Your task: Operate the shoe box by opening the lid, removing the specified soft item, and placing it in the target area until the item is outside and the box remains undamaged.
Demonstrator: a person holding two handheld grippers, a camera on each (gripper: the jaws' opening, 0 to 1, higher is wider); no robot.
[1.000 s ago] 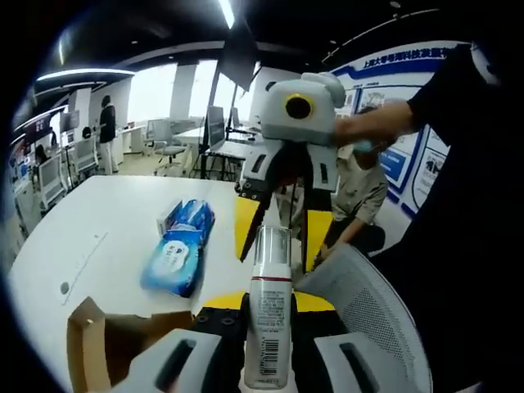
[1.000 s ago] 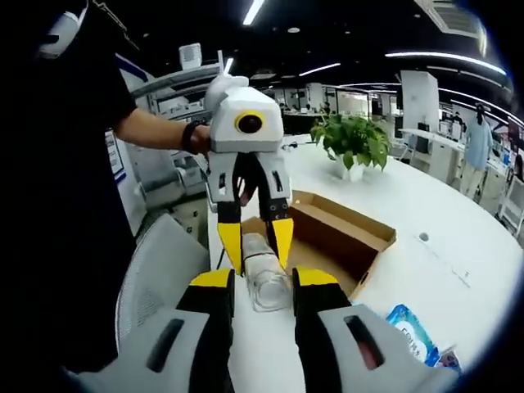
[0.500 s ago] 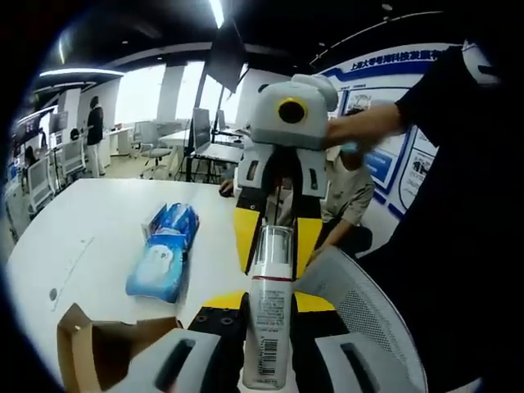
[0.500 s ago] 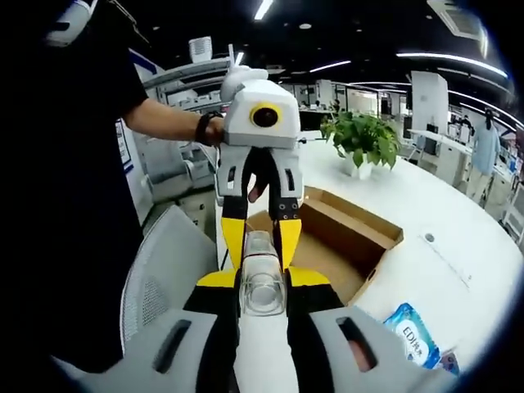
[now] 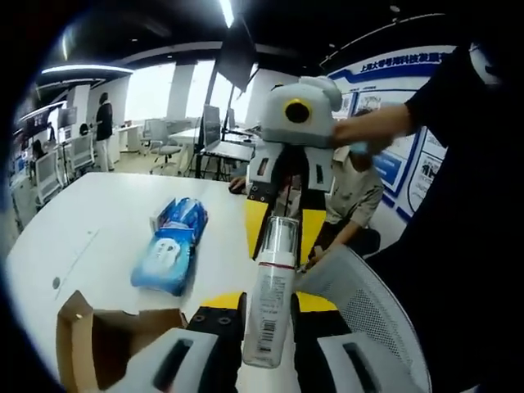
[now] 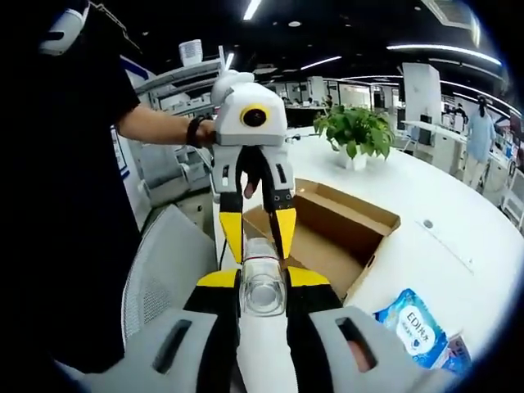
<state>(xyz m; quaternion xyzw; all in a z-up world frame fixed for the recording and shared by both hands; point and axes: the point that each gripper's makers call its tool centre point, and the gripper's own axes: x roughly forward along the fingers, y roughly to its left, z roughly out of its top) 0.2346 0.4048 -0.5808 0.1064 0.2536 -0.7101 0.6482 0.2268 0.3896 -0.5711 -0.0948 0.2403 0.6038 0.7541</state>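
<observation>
Office desks and ceiling strip lights stretched behind a white counter (image 5: 90,213). In the left gripper view, the left claw (image 5: 268,315) was clamped on a white bottle (image 5: 271,307) held out at 12 o'clock, its label and barcode facing the camera, the print too small to read. The right claw (image 5: 283,233) came in from 12 o'clock with its yellow jaws closed on the bottle's clear cap. A blue pack of wipes (image 5: 172,246) lay on the counter at 10 o'clock, its writing illegible there, and a corner of the open cardboard shoe box (image 5: 90,344) showed at 8 o'clock. A seated person (image 5: 352,196) and a blue wall poster with unreadable characters sat at 2 o'clock.

From the right gripper view, the bottle (image 6: 264,327) was seen cap-first between the right claw (image 6: 264,286), with the left claw (image 6: 258,233) opposite. That view gave the shoe box (image 6: 344,225) lying open at 1 o'clock, a potted plant (image 6: 354,135) beyond it, and the wipes (image 6: 413,327) at 4 o'clock, reading "EDI". A mesh chair back (image 6: 160,278) stood at 9 o'clock.
</observation>
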